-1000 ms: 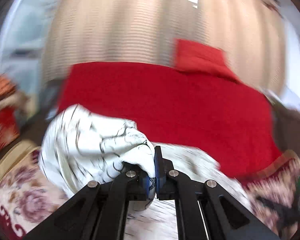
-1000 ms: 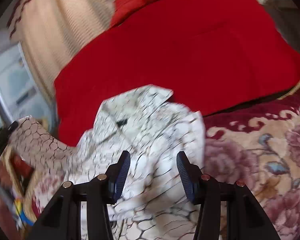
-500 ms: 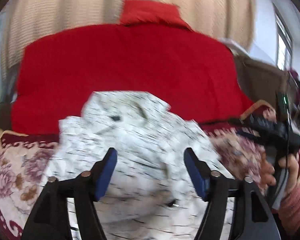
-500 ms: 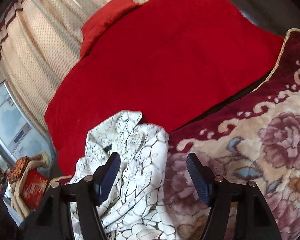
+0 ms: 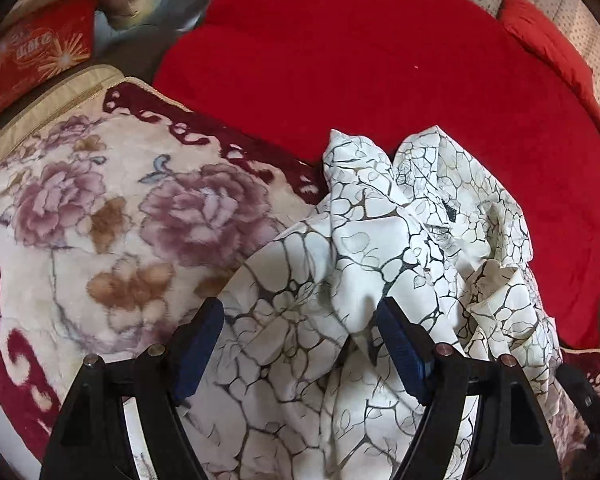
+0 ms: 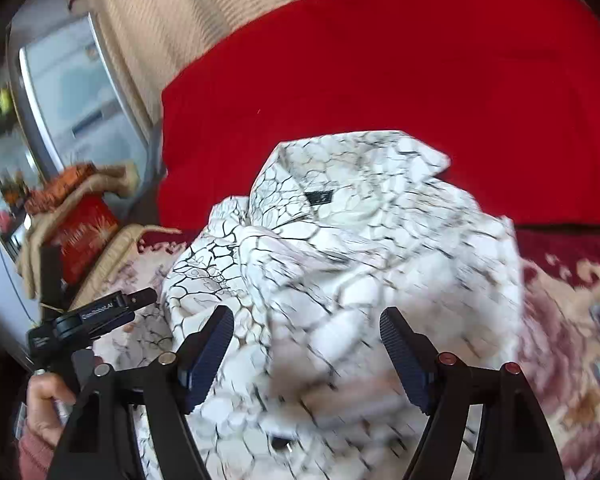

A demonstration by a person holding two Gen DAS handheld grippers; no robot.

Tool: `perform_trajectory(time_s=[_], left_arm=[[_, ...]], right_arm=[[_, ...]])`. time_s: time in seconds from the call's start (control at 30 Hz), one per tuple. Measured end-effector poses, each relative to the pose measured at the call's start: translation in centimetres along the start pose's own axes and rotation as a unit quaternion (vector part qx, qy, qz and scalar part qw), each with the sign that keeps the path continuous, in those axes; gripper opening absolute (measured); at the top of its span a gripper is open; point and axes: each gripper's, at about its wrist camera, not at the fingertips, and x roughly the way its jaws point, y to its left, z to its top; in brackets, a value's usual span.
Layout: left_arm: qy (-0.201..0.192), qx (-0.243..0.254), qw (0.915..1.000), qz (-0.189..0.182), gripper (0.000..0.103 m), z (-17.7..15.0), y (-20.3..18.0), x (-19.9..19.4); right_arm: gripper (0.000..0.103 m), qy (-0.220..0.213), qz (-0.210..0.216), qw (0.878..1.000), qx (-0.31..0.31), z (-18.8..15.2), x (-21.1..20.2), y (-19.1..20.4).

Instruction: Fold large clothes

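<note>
A white shirt (image 5: 380, 240) with a black crackle print lies crumpled where the floral blanket (image 5: 112, 220) meets the red bed cover (image 5: 380, 60). My left gripper (image 5: 298, 312) hovers open over its near folds, and neither pad presses on the cloth. In the right wrist view the shirt (image 6: 340, 240) shows its collar and a black neck label (image 6: 320, 197). My right gripper (image 6: 306, 316) is above the shirt with its jaws opening, and cloth lies below the gap, not pinched. The left gripper's body (image 6: 96, 314) and the hand holding it (image 6: 44, 400) sit at the left edge.
A red pillow (image 5: 548, 36) lies at the far right of the bed against a beige curtain (image 6: 172, 20). A red printed box (image 5: 32, 56) with a folded blanket on top stands off the bed's left side. A mirrored cabinet (image 6: 72, 92) stands behind it.
My left gripper let go of the bunched shirt, opened wide and dropped down over it. My right jaws widened. The shirt now lies in a heap on the bed.
</note>
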Motion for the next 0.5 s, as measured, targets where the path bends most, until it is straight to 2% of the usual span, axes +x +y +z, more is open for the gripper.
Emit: perform_trajectory(time_s=[0.07, 0.1, 0.17, 0.23, 0.3, 0.33, 0.37, 0.4, 0.47, 0.5], left_arm=[[-0.01, 0.019, 0.9997, 0.013, 0.079, 0.0, -0.5, -0.4], [-0.011, 0.031, 0.9994, 0.015, 0.079, -0.1, -0.9, -0.4], [-0.002, 0.051, 0.9985, 0.021, 0.079, -0.3, -1.5, -0.3], [0.015, 0.063, 0.9975, 0.029, 0.079, -0.5, -1.9, 0.6], [0.032, 0.071, 0.9964, 0.034, 0.079, -0.9, -2.0, 1.2], [0.036, 0.074, 0.9959, 0.037, 0.079, -1.0, -2.0, 1.5], [0.039, 0.077, 0.9954, 0.04, 0.079, -1.0, -1.9, 1.7], [0.04, 0.078, 0.9953, 0.041, 0.079, -1.0, -1.8, 1.8], [0.04, 0.073, 0.9958, 0.039, 0.079, -0.9, -1.5, 1.7], [0.04, 0.072, 0.9959, 0.039, 0.079, -0.9, -1.5, 1.6]], right_arm=[[0.079, 0.04, 0.024, 0.998, 0.031, 1.0, 2.7, -0.1], [0.079, 0.071, 0.046, 0.994, 0.064, 1.4, 4.4, -0.6], [0.079, 0.103, 0.081, 0.985, 0.114, 1.6, 6.4, -1.3], [0.079, 0.098, 0.098, 0.978, 0.157, 2.3, 7.9, -2.1], [0.079, 0.083, 0.12, 0.974, 0.174, 2.8, 8.5, -2.4], [0.071, 0.083, 0.131, 0.971, 0.184, 3.0, 9.0, -2.6], [0.058, 0.083, 0.13, 0.969, 0.193, 3.1, 9.3, -2.8], [0.017, 0.08, 0.12, 0.971, 0.192, 3.3, 9.4, -2.8], [0.012, 0.063, 0.086, 0.978, 0.18, 3.6, 8.6, -2.7], [0.01, 0.025, 0.069, 0.983, 0.166, 3.6, 6.9, -2.8]])
